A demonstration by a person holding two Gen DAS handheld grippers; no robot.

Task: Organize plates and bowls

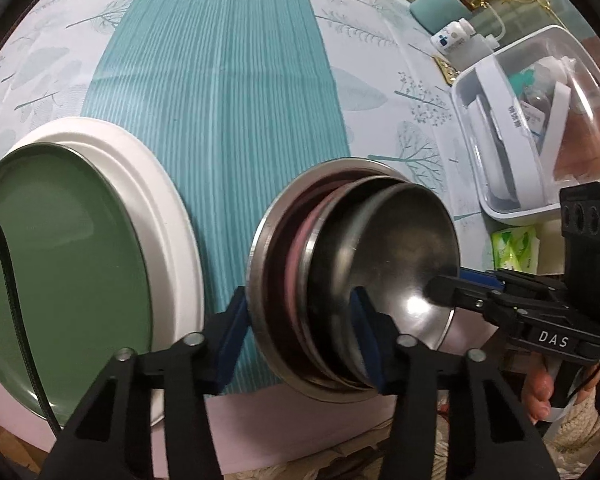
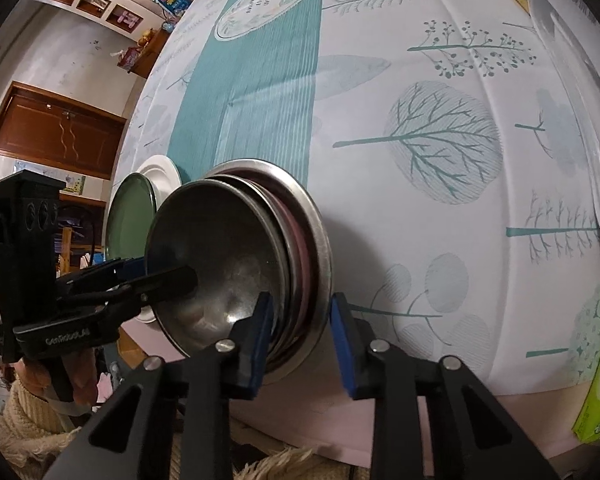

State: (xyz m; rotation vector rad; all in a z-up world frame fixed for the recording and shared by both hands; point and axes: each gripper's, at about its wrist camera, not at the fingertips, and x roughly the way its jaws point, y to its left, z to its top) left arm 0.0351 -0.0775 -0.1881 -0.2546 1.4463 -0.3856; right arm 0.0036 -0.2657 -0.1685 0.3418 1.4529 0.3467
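My left claw (image 1: 300, 340) straddles the near left edge of the stack of bowls (image 1: 380, 248). One blue pad sits against the outside of the widest steel rim and the other inside the top bowl, so it looks clamped across the nested walls. My right claw (image 2: 300, 320) straddles the opposite edge of the same stack. Its inner pad lies against the inside of the top bowl. Its outer pad stands just beside the widest rim, and I cannot tell whether it presses or leaves a sliver of gap.

The stack is steel bowls nested one in another, with a pink rim showing between the lower ones. It sits on the tablecloth (image 1: 220, 100) near the table's front edge, on the border of the teal stripe.

Left of the stack, apart from it, a green plate (image 1: 68, 260) lies on a larger white plate (image 1: 172, 208). Right of the stack and further back stands a clear box (image 1: 540, 120) with white handles, with a green tissue pack (image 1: 514, 248) in front of it. Beyond the box a small white bottle (image 1: 452, 36) lies on its side. Below the right claw's body I see the fingers of a hand (image 1: 540, 392) and a cream knitted sleeve.
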